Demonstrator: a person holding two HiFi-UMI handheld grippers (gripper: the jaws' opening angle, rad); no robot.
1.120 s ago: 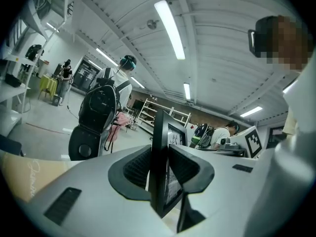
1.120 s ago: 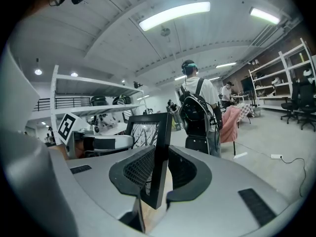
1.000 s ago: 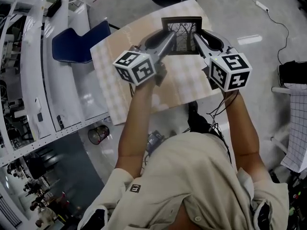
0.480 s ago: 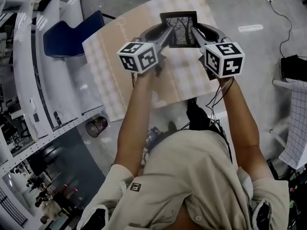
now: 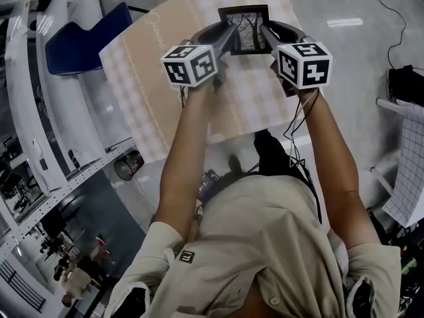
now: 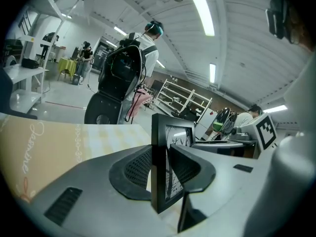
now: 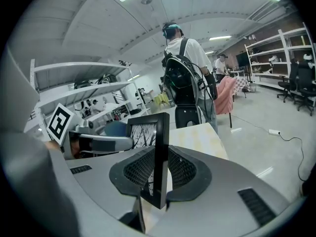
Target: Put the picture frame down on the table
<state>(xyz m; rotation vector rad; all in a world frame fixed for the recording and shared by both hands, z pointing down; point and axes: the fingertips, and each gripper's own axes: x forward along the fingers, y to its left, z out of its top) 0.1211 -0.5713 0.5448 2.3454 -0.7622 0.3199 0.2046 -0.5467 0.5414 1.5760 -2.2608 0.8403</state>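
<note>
A black picture frame (image 5: 245,30) with a bare-tree print stands upright between my two grippers, over the far part of the beige checked table (image 5: 152,78). My left gripper (image 5: 228,40) grips its left edge and my right gripper (image 5: 266,37) its right edge. In the left gripper view the frame (image 6: 177,137) sits edge-on between the pads of the left gripper (image 6: 160,157). Those jaws have just been opening a little, with the frame still pinched between them. In the right gripper view the frame (image 7: 148,132) is clamped in the right gripper (image 7: 160,169). Whether its bottom edge touches the cloth is hidden.
A blue chair (image 5: 86,42) stands at the table's left. White shelving (image 5: 26,111) runs along the left side. A person with a backpack (image 7: 185,83) stands beyond the table's far end next to a black seat (image 6: 106,110). A cable (image 5: 391,25) lies on the floor at right.
Both grippers have sunk toward the table with the frame held between them, moving away from me. The frame has kept upright.
</note>
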